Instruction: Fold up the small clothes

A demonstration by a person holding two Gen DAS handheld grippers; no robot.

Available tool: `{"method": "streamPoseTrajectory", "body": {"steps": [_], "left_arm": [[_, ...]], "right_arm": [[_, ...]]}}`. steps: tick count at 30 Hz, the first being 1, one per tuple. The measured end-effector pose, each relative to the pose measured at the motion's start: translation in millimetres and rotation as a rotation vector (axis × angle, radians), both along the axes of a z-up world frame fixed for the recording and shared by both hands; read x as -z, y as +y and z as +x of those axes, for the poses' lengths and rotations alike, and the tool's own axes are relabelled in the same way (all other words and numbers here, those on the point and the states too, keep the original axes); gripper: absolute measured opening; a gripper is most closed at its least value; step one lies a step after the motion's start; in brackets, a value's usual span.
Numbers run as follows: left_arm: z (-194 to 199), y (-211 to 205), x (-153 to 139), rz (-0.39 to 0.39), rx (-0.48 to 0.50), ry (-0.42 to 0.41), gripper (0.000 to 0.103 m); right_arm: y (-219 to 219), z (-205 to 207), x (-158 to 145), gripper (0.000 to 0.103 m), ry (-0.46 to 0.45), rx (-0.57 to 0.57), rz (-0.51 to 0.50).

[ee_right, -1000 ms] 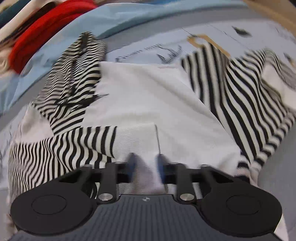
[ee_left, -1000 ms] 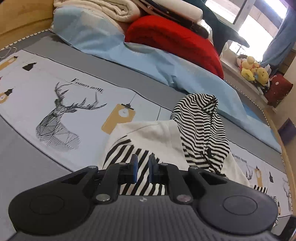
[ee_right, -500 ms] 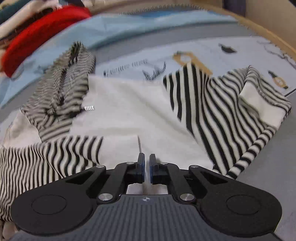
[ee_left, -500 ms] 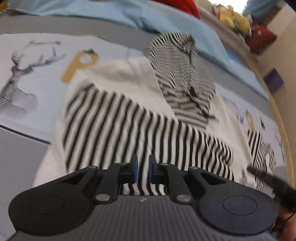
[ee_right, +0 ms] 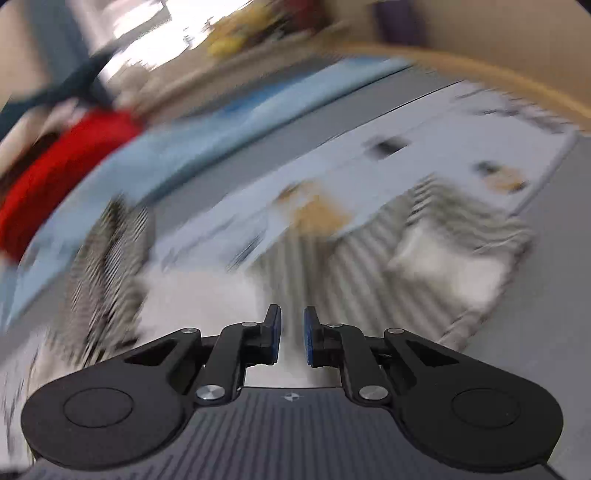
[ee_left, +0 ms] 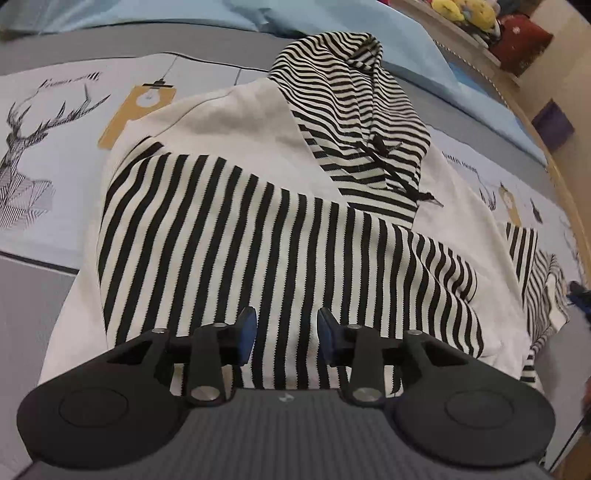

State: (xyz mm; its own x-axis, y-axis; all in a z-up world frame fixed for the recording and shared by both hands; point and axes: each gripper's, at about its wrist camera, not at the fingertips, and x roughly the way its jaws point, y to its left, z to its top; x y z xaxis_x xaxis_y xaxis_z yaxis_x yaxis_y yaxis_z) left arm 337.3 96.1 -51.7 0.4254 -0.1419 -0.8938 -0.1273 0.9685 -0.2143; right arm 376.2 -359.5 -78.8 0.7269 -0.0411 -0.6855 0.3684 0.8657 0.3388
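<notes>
A small white hoodie (ee_left: 236,122) with black-striped hood (ee_left: 354,96) lies on the bed. One striped sleeve (ee_left: 266,236) is folded across its white body. My left gripper (ee_left: 283,332) is open just above that sleeve, holding nothing. In the blurred right wrist view, my right gripper (ee_right: 291,336) has its jaws slightly apart and empty, above the white body (ee_right: 207,295), with the other striped sleeve (ee_right: 443,243) to its right. The hood (ee_right: 107,251) shows at the left there.
The printed bedsheet (ee_left: 55,140) with deer drawings lies under the hoodie. A light blue blanket (ee_left: 332,22) and a red pillow (ee_right: 55,162) lie at the back. A wooden bed rim (ee_right: 480,74) curves at the right, and plush toys (ee_left: 465,9) sit on a ledge.
My left gripper opened and let go of the striped sleeve, now laid across the body. My right gripper opened slightly and is swinging fast, blurring its view.
</notes>
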Motion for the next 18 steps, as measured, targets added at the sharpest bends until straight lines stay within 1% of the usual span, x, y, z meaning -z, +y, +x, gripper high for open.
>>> {"method": "streamPoseTrajectory", "body": {"steps": [2, 4, 6, 8, 10, 12, 14, 16, 18], "left_arm": [[3, -4, 1, 0.006, 0.001, 0.004, 0.04], [6, -9, 0, 0.001, 0.007, -0.003, 0.04], [5, -12, -2, 0.0, 0.013, -0.015, 0.04], [6, -12, -4, 0.0, 0.012, -0.023, 0.04], [6, -13, -5, -0.006, 0.009, -0.024, 0.04], [6, -14, -4, -0.007, 0.006, -0.025, 0.04], [6, -14, -4, -0.007, 0.007, -0.025, 0.04], [6, -14, -4, -0.01, 0.006, -0.028, 0.04], [6, -14, -4, -0.012, 0.002, -0.03, 0.04]], "right_arm": [[-35, -6, 1, 0.013, -0.007, 0.09, 0.011], [-71, -13, 9, 0.013, 0.015, 0.17, 0.033], [-101, -15, 19, 0.013, 0.04, 0.232, 0.079], [-125, -16, 32, 0.013, 0.063, 0.26, 0.157], [-139, -19, 42, 0.014, 0.077, 0.277, 0.202], [-145, -18, 49, 0.017, 0.092, 0.284, 0.218], [-144, -17, 55, 0.023, 0.107, 0.282, 0.225], [-141, -14, 58, 0.023, 0.105, 0.282, 0.237], [-140, -11, 61, 0.023, 0.116, 0.28, 0.225]]}}
